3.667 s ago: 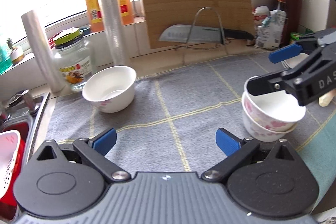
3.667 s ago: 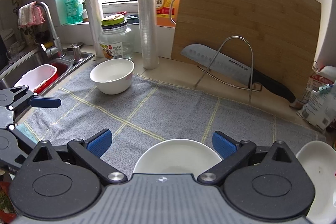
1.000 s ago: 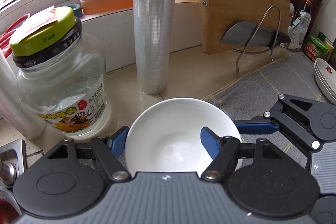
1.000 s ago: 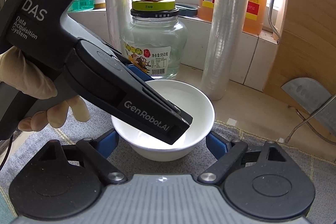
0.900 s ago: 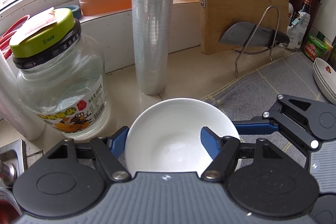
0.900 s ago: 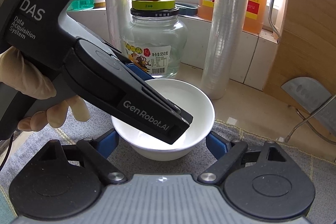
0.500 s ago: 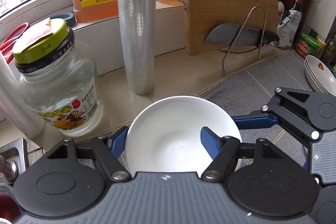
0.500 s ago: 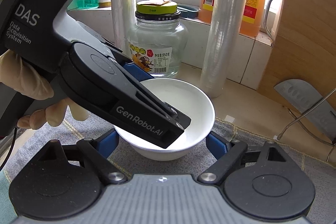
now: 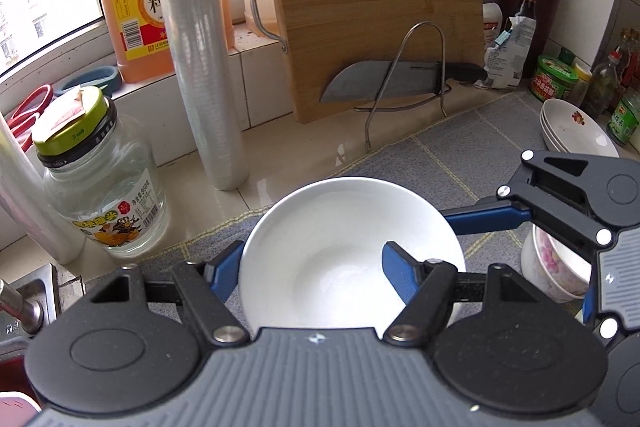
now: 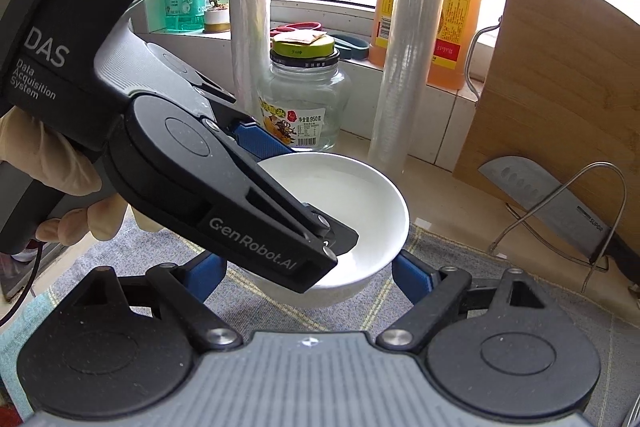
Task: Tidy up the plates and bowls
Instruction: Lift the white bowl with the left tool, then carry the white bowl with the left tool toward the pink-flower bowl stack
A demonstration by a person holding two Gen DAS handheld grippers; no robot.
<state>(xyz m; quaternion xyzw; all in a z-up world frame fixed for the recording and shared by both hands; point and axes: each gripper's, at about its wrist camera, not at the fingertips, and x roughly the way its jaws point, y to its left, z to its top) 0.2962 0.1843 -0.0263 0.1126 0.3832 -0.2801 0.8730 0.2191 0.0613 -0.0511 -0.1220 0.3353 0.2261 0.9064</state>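
Note:
A plain white bowl [image 9: 340,247] hangs a little above the grey mat [image 9: 452,155], held by both grippers. My left gripper [image 9: 310,267] is shut on its near wall, with one blue pad outside the rim and the other inside. In the right wrist view the same bowl [image 10: 360,203] sits between the pads of my right gripper [image 10: 310,275], which press on its outer sides. The left gripper's black finger [image 10: 280,227] crosses the bowl and hides its left half. Two flowered bowls [image 9: 556,267] stand stacked on the mat at the right. Beyond them is a stack of white plates [image 9: 576,131].
Close behind the bowl stand a glass jar [image 9: 100,187] and a tall film roll [image 9: 200,67]. A cutting board [image 9: 380,7] leans on the sill, with a knife [image 9: 384,83] on a wire rack before it. Condiment jars [image 9: 556,83] crowd the back right. A sink edge [image 9: 24,307] lies at the left.
Both grippers have risen and drawn back to the right with the bowl between them. The jar and film roll look farther away, and the plates and flowered bowls have come into view.

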